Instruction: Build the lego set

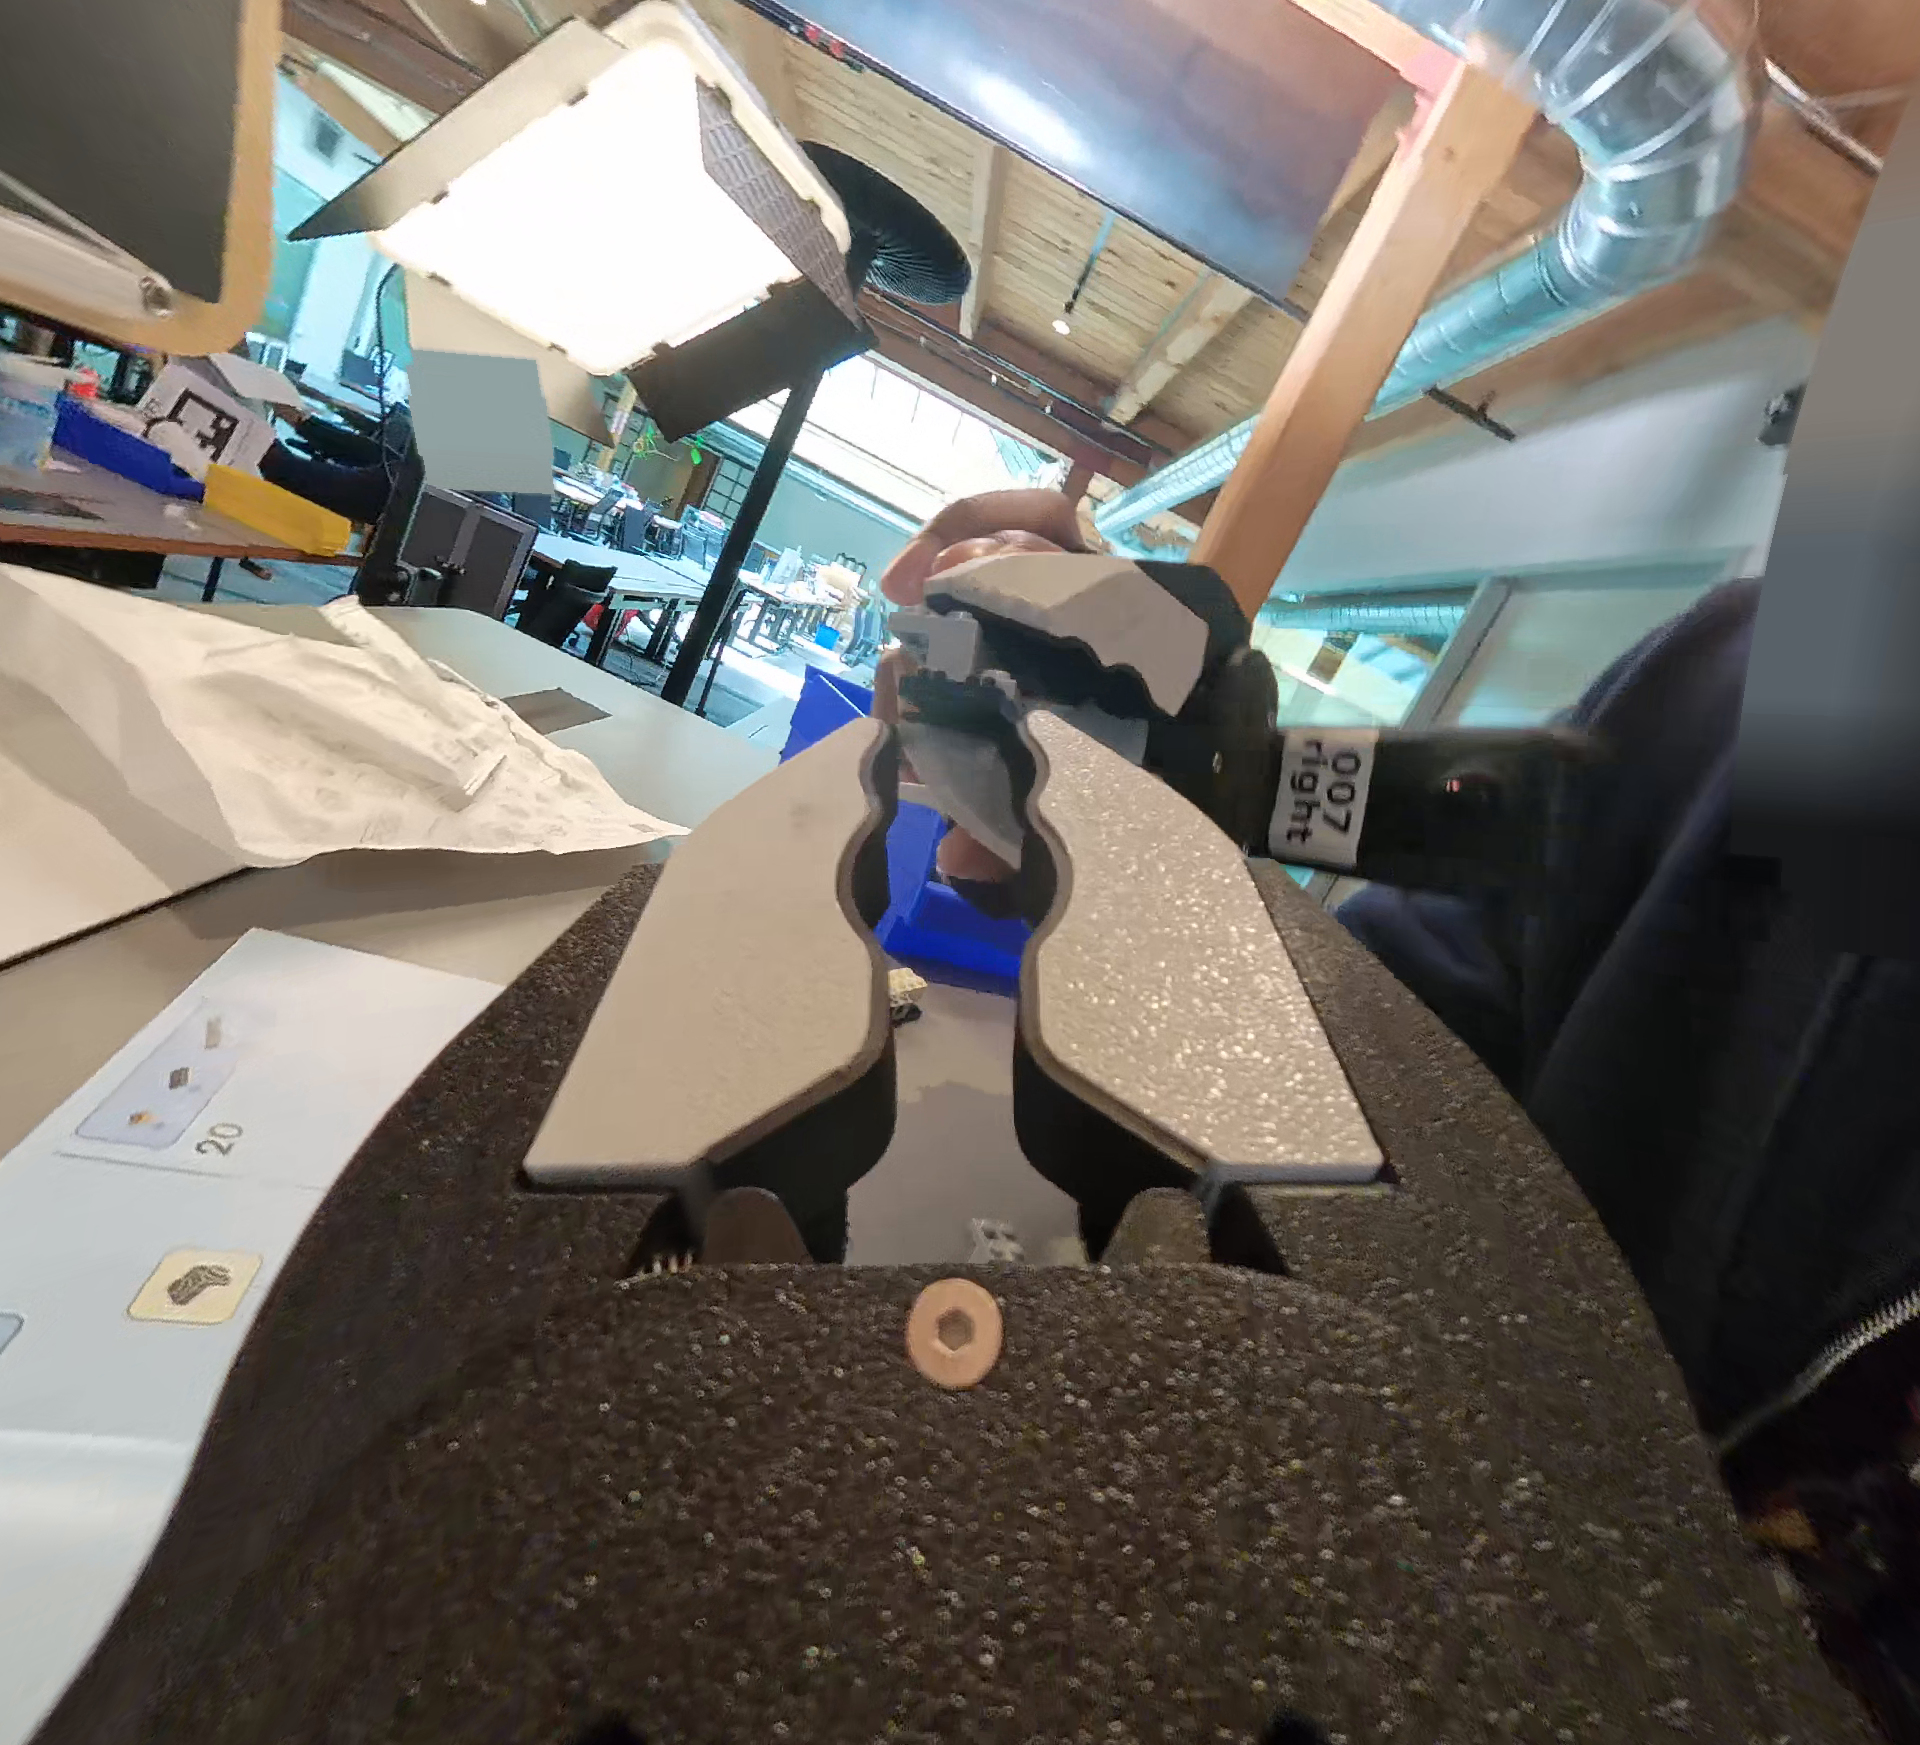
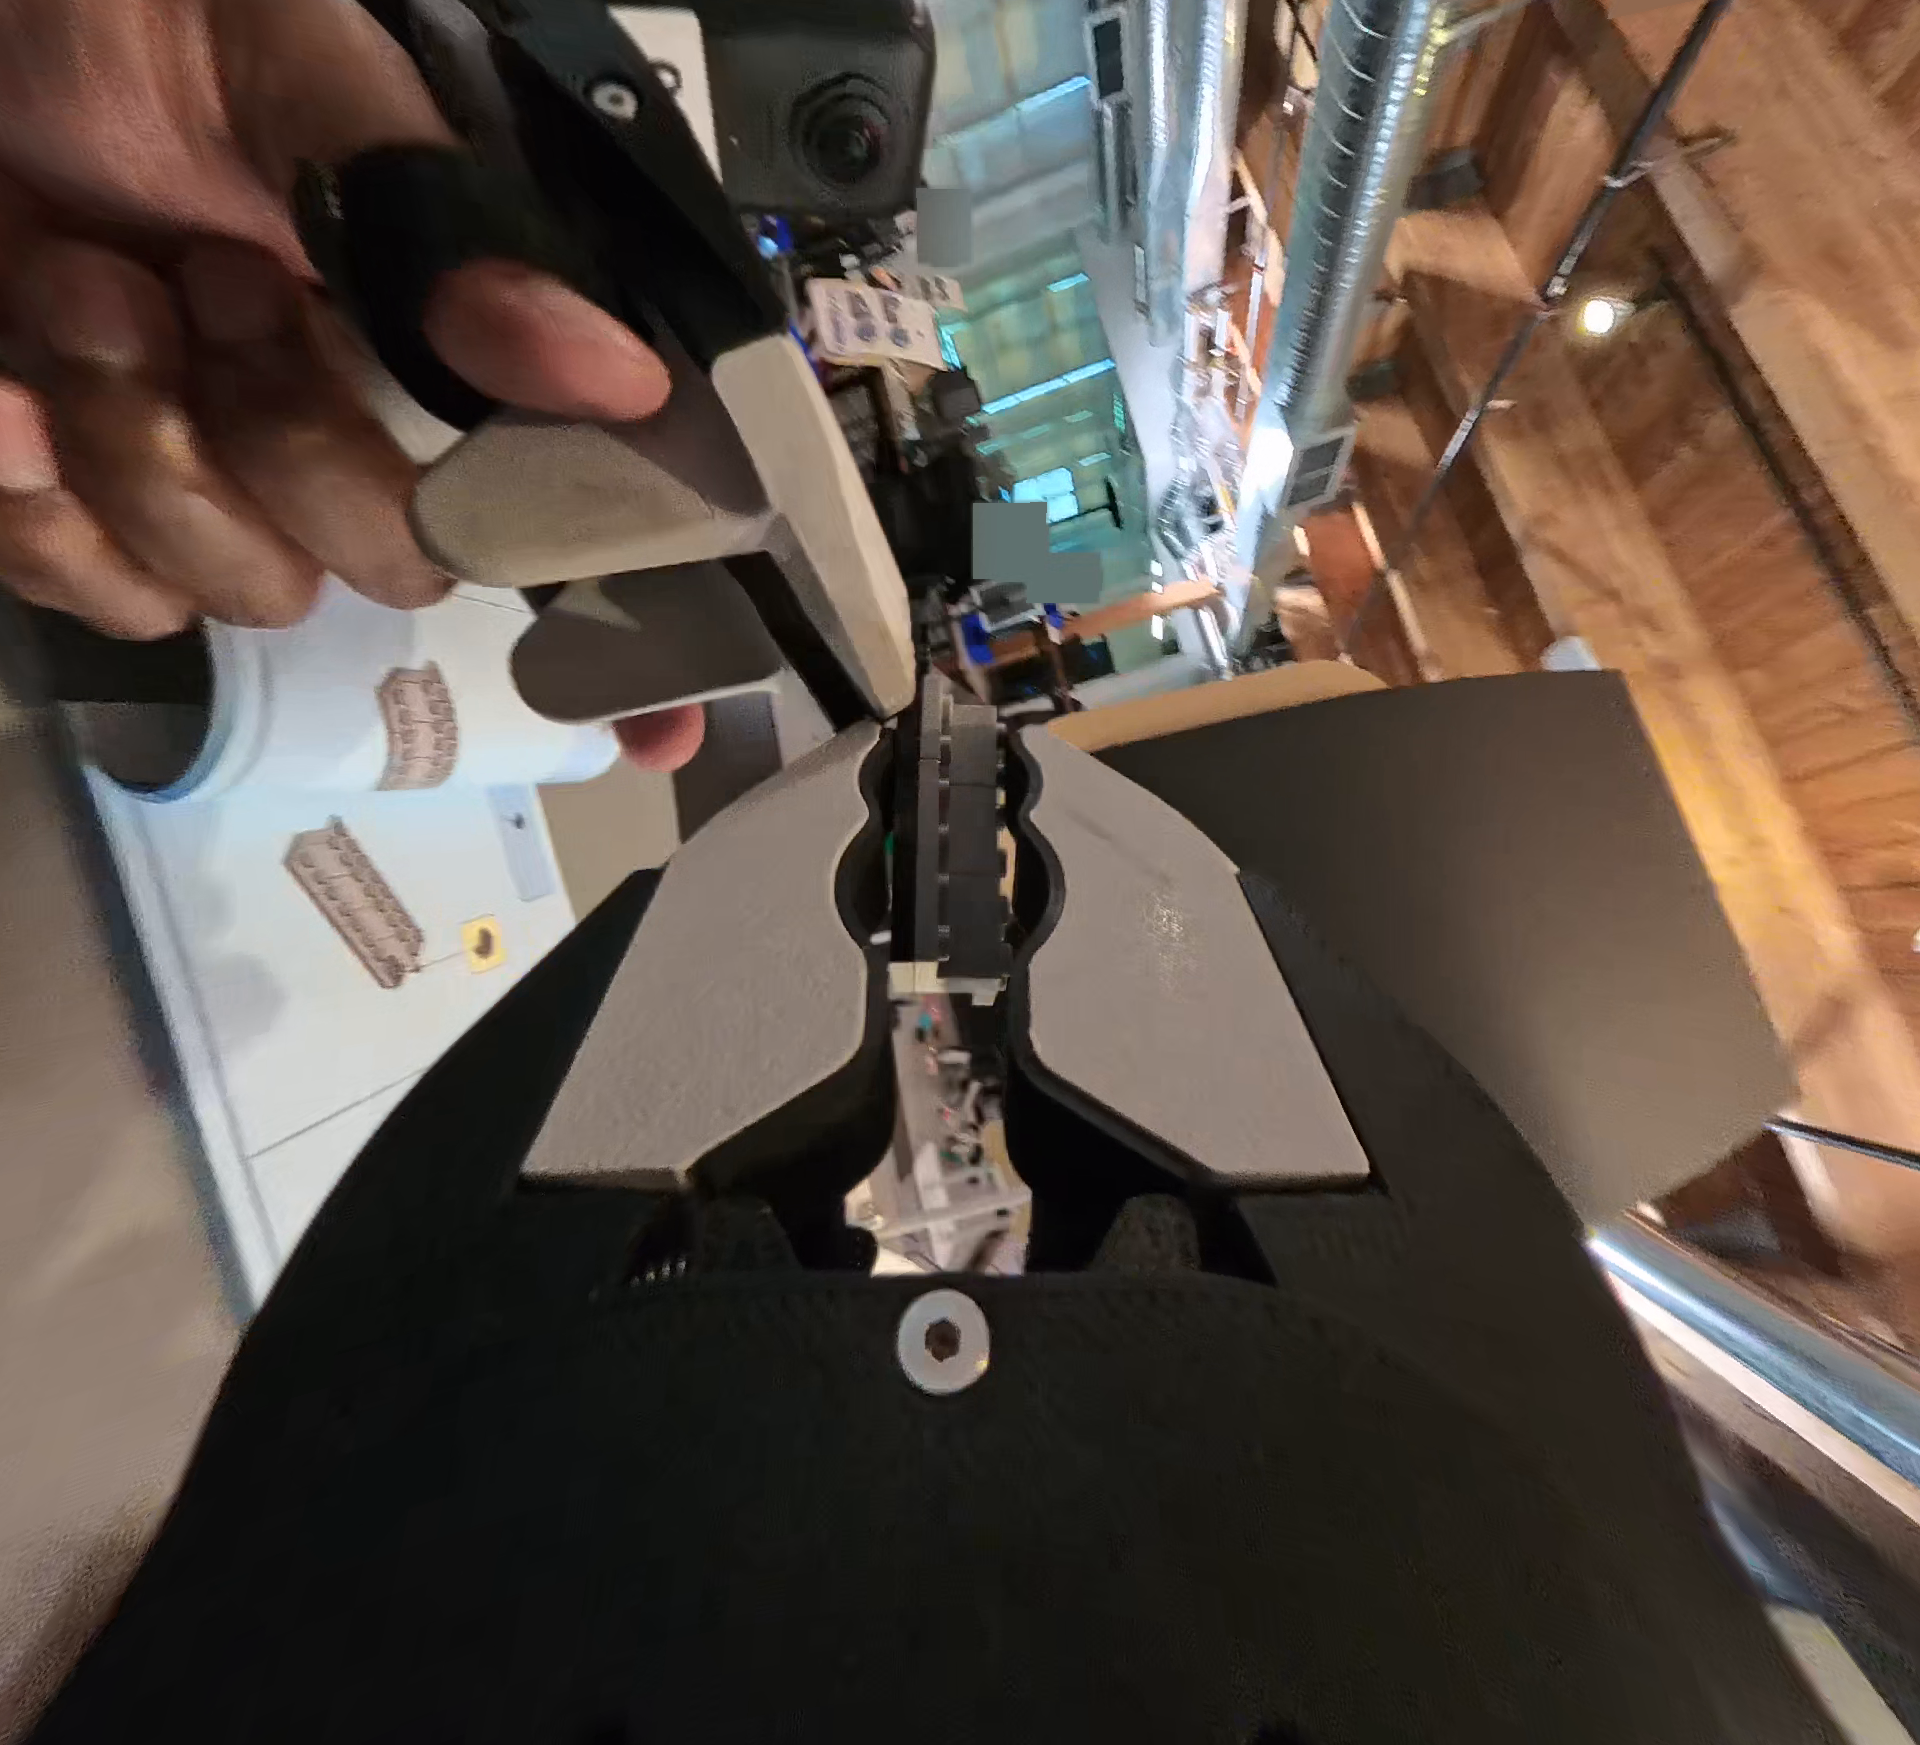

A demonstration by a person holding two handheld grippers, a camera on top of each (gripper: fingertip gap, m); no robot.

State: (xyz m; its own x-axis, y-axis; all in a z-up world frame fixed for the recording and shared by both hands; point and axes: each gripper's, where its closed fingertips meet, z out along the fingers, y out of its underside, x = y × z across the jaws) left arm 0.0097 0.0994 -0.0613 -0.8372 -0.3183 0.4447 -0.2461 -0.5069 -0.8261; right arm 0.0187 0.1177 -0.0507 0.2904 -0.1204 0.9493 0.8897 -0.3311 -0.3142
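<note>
Two grippers meet at a small brick assembly (image 2: 951, 843) of dark studded plates with a pale piece at its near end. The right gripper (image 2: 951, 760) is clamped on it, pads pressing both flat sides. The left gripper (image 1: 956, 760), held in a hand (image 2: 156, 293), has its fingers slightly apart and grips nothing; one fingertip (image 2: 883, 677) touches the assembly's far end. Below the assembly lies a blue bin (image 1: 935, 926); left of it are a printed instruction sheet (image 1: 208, 1124) with brick drawings and a crumpled paper bag (image 1: 260, 729). A white label band (image 1: 1325, 796) with writing wraps the right gripper's body, behind the assembly.
</note>
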